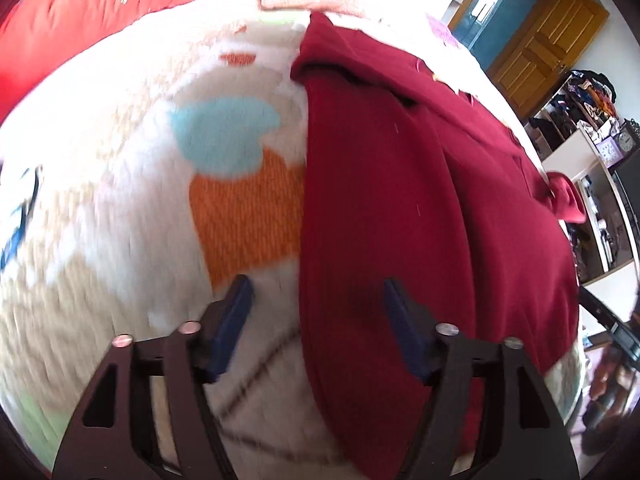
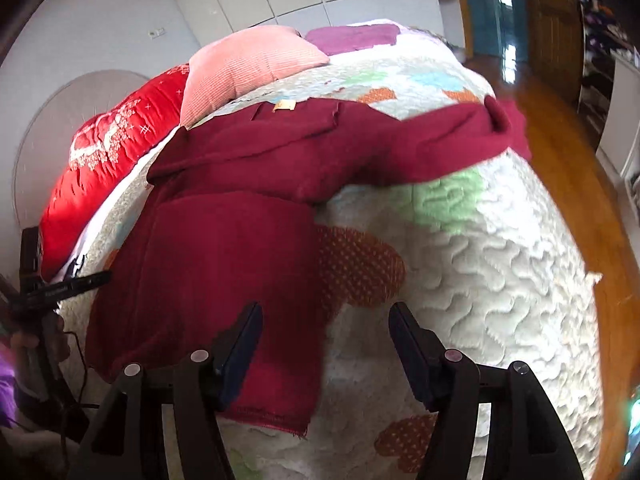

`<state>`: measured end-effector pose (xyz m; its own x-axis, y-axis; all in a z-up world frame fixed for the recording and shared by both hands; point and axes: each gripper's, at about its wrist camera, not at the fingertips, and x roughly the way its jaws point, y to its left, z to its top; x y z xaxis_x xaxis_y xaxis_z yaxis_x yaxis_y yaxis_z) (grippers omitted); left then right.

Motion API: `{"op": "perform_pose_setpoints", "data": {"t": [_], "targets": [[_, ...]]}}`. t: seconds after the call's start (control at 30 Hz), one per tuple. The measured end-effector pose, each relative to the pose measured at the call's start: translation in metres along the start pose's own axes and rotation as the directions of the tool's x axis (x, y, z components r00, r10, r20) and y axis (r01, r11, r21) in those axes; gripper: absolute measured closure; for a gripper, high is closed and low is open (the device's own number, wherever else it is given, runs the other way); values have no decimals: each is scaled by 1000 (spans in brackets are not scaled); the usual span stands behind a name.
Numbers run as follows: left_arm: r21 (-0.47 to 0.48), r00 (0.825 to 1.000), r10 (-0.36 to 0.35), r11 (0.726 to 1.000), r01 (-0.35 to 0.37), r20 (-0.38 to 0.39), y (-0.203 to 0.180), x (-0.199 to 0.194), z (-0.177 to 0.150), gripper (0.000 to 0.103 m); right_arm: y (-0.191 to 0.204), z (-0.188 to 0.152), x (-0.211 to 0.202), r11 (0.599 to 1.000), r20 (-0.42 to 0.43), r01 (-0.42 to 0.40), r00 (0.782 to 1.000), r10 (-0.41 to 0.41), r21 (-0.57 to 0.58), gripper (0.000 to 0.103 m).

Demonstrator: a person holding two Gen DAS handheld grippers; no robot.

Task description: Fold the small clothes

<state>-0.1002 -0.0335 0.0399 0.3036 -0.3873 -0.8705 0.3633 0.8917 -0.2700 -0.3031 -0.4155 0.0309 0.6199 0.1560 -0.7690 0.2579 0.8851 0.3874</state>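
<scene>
While both grippers hang open and empty, the maroon sweater (image 2: 224, 248) lies lengthwise away from them.

Its outstretched sleeve (image 2: 448, 140) lies ahead of the right gripper (image 2: 324, 344), far from the left gripper (image 1: 316, 312).

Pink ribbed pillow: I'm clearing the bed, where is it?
Right wrist view, upper left: pink ribbed pillow between red quilt and purple cloth.

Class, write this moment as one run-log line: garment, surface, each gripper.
garment: dark red knit sweater, partly folded, one sleeve outstretched | surface: white quilted bedspread | left gripper: open, empty | right gripper: open, empty
</scene>
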Motion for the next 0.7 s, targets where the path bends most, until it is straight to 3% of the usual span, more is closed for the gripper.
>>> {"op": "perform_pose_setpoints", "data": {"t": [0.13, 0.27, 0.3, 0.4, 0.47, 0.53, 0.6, 0.7], "targets": [[-28, 1000, 13, 1000, -14, -13, -2, -6, -22, 30, 7, -9, 15, 999, -6, -53, 999, 53, -5, 40], [-60, 1000, 6, 998, -8, -25, -6, -5, -32, 22, 12, -12, 27, 992, -2, -123, 992, 123, 41, 69], [-73, 1000, -10, 997, 8, -24, -6, -3, -34, 18, 14, -12, 29, 992, 2, -121, 993, 121, 42, 70], [-64, 1000, 11, 998, -12, -25, -11, 2, -34, 17, 18, -14, 28, 990, 5, -133, 991, 133, 37, 89], [-21, 1000, 7, 1000, -7, -8, -19, 0, -37, 38, 23, -15, 21, 991, 12, -131, 991, 131, 8, 95], [11, 1000, 13, 1000, -13, -1, -24, 0, -39, 74, 28, -16, 13, 990, 18, -139, 990, 139, -21, 95], [9, 999, -35, 999, 35, -3, -22, -1, -39, 89, 34, -17, 3, 989, 32, -145, 989, 146, -42, 96], [14, 997, -83, 996, 83, 6, -21, -12, -39, 92, 48, -19, -16, 979, 38, -181, 982, 185, -90, 96]]}}
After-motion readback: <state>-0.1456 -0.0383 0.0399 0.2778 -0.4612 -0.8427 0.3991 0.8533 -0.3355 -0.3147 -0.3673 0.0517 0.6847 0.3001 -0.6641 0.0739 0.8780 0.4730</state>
